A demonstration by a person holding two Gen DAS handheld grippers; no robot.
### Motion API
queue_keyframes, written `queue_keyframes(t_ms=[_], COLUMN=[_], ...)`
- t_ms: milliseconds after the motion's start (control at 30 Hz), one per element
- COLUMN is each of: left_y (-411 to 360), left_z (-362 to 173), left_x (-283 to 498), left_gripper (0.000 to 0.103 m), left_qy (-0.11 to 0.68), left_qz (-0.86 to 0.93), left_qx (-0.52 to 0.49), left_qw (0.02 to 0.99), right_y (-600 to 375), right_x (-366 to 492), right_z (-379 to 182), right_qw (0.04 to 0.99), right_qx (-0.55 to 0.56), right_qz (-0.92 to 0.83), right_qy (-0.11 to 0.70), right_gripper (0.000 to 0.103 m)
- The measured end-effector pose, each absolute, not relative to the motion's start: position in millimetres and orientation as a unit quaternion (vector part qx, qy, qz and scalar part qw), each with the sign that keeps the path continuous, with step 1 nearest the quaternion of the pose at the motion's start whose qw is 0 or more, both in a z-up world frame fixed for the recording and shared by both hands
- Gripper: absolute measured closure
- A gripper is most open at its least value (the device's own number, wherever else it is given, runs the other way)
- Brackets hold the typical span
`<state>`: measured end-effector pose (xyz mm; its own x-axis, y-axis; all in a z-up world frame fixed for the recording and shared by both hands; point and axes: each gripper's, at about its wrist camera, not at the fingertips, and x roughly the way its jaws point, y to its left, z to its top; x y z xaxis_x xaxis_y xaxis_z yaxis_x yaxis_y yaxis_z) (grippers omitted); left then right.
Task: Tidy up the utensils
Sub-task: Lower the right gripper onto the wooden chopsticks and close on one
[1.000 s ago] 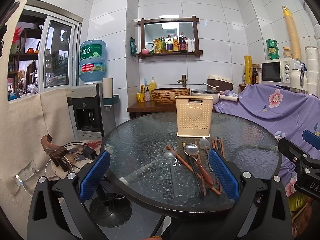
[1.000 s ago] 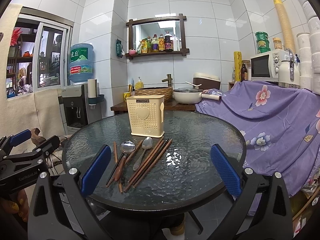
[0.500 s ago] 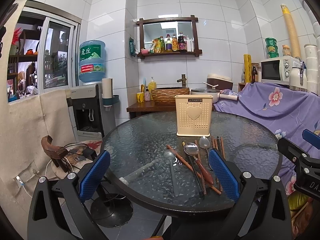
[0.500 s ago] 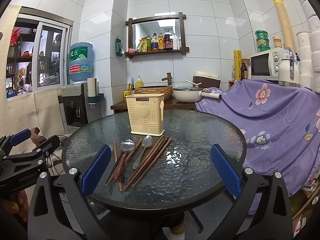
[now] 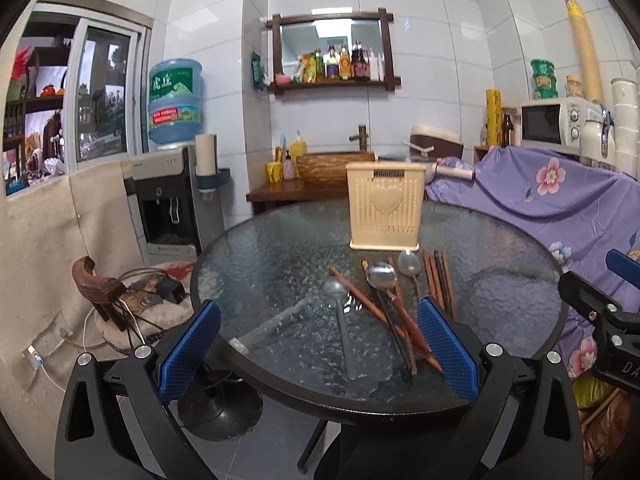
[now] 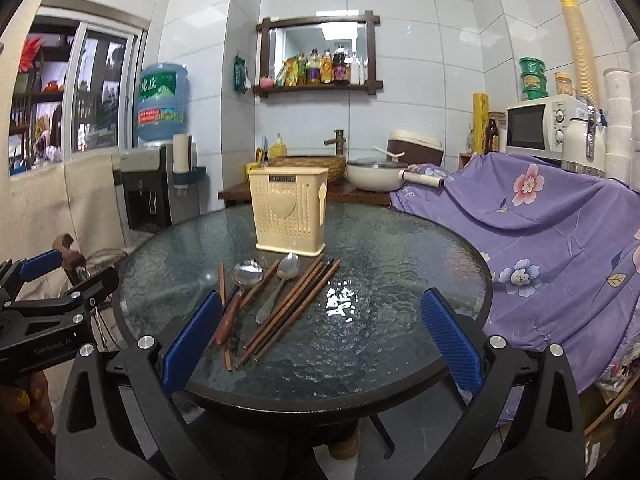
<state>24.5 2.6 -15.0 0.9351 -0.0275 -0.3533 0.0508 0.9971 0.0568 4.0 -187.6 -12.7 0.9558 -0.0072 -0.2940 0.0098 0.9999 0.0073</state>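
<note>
Both grippers, left (image 5: pixel 320 350) and right (image 6: pixel 320 344), hang before the table (image 6: pixel 400 280) with jaws wide and empty. Spoons (image 6: pixel 247 273) and chopsticks (image 6: pixel 292 308) lie at centre frame, just below the holder (image 6: pixel 288 212). I think it is best to pick one piece from the edge of the pile, because the crossed sticks block the rest.

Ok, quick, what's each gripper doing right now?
Left gripper: open, holding nothing.
Right gripper: open, holding nothing.

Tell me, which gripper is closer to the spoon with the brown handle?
Left. The left gripper has the brown-handled spoon between its fingers' reach; the right gripper sits further right of it.
</note>
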Motion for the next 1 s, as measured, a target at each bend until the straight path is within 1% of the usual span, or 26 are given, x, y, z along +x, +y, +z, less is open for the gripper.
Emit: queue_keyframes(t_ms=[233,333,433,500,533,600,633,667,700,767,800,933,1000], left_y=[7,10,11,11,11,10,10,8,9,9,9,8,7], left_z=[-41,-46,-47,-48,-48,-50,-51,-53,-54,-56,-57,-61,-64], left_x=[75,95,115,129,135,146,153,159,163,172,176,185,188], left_gripper=[0.006,0.01,0.014,0.016,0.017,0.018,0.019,0.02,0.021,0.021,0.021,0.022,0.022], left_qy=[0.248,0.268,0.282,0.29,0.295,0.304,0.311,0.316,0.32,0.329,0.334,0.347,0.352], left_qz=[-0.021,-0.022,-0.022,-0.025,-0.028,-0.035,-0.037,-0.037,-0.039,-0.041,-0.041,-0.041,-0.044], left_qx=[0.069,0.075,0.081,0.082,0.081,0.077,0.077,0.078,0.078,0.075,0.072,0.073,0.076], left_qw=[0.966,0.96,0.956,0.953,0.952,0.949,0.947,0.945,0.944,0.94,0.939,0.934,0.932], right_y=[-204,-212,-219,-223,-224,-225,-225,-225,-225,-224,-224,-221,-219], right_x=[55,80,108,129,142,167,178,191,203,227,234,261,270], right_z=[-41,-50,-52,-52,-52,-52,-52,-53,-54,-58,-60,-66,-70], right_qw=[0.969,0.96,0.954,0.949,0.947,0.94,0.938,0.934,0.93,0.92,0.917,0.907,0.901], right_qx=[0.019,0.031,0.039,0.043,0.044,0.048,0.05,0.051,0.05,0.053,0.054,0.047,0.05], right_qz=[0.004,0.019,0.028,0.031,0.034,0.045,0.047,0.05,0.052,0.057,0.057,0.048,0.047], right_qy=[0.248,0.279,0.297,0.31,0.318,0.334,0.341,0.35,0.36,0.383,0.391,0.416,0.429], right_gripper=[0.005,0.005,0.007,0.016,0.018,0.029,0.03,0.036,0.043,0.048,0.052,0.059,0.066])
